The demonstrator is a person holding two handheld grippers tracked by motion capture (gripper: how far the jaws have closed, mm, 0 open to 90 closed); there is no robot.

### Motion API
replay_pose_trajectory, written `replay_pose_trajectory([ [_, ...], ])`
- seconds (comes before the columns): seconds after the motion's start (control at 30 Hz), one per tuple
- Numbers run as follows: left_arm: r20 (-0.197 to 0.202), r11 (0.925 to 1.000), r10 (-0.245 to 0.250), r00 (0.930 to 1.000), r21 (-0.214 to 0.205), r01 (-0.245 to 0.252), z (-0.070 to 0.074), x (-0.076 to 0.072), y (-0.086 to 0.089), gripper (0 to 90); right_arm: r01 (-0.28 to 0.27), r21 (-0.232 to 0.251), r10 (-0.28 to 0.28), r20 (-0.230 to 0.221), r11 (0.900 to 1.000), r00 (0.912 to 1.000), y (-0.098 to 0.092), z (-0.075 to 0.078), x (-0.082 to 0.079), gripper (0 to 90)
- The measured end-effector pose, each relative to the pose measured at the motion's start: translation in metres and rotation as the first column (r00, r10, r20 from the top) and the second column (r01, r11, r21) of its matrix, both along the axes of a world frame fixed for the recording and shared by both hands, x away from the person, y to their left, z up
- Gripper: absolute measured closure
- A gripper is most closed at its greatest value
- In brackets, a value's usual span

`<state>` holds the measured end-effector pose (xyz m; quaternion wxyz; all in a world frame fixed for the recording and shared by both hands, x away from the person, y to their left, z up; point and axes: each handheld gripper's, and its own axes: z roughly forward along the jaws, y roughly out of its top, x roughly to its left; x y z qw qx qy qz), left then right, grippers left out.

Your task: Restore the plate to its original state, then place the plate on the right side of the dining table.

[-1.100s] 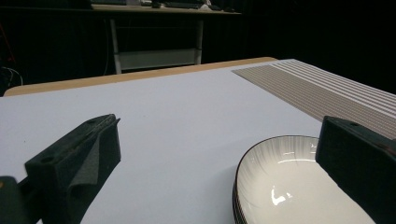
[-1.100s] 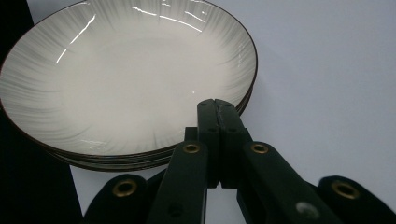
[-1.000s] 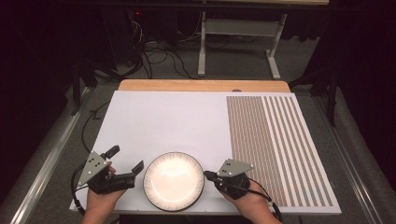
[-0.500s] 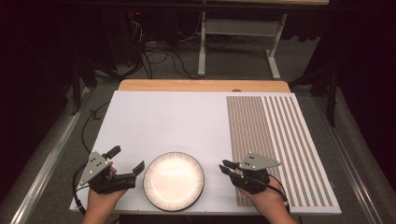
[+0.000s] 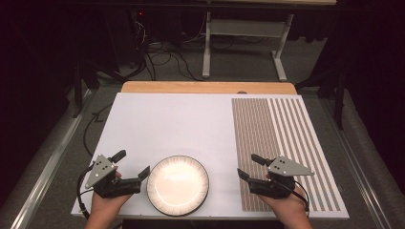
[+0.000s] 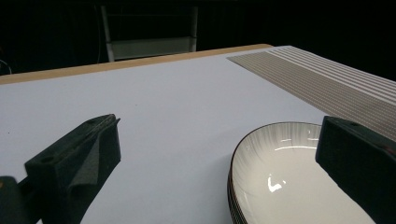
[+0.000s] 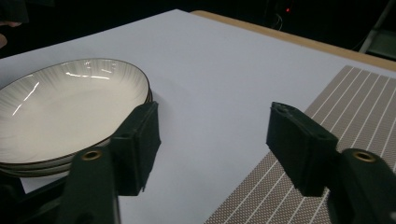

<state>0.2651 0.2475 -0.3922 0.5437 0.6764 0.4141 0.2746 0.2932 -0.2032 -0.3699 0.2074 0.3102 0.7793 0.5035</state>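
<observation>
A stack of white plates with dark rims sits at the near middle of the white tabletop. My left gripper rests just left of the stack, open and empty; the plates show beside its right jaw. My right gripper is open and empty to the right of the stack, over the near left part of a brown striped placemat. In the right gripper view the plates lie left of the open jaws, apart from them. A hand holds each gripper from the table's near edge.
The striped placemat covers the right third of the table. A wooden strip runs along the far edge. Beyond it stand a metal frame and floor cables. Bare white surface stretches ahead of the left gripper.
My right gripper has moved to the right, away from the plates and onto the placemat. The left gripper and the plates have stayed put.
</observation>
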Motion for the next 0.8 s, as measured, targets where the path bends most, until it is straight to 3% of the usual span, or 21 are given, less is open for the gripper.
replay_pose_trajectory([
  [0.17,-0.001,0.9996,-0.017,0.9999,0.024,0.017,0.000,0.000,-0.005,0.5,0.019,0.008,-0.019,0.051,0.9998,0.9985,-0.001,-0.001,-0.005,11.0],
  [0.27,-0.007,0.9994,-0.022,0.9997,0.025,0.023,-0.001,0.001,-0.006,0.5,0.034,0.009,-0.035,0.056,0.9994,0.9978,0.000,-0.003,-0.005,0.3],
  [0.37,-0.014,0.9992,-0.031,0.9994,0.025,0.031,-0.002,0.001,-0.007,0.5,0.039,0.002,-0.039,0.040,0.9992,0.9984,0.001,-0.005,-0.004,0.3],
  [0.8,-0.009,0.9989,-0.029,0.9996,0.038,0.029,0.001,0.003,-0.012,0.6,0.018,0.006,-0.018,0.063,0.9998,0.9979,0.003,-0.006,-0.006,0.5],
])
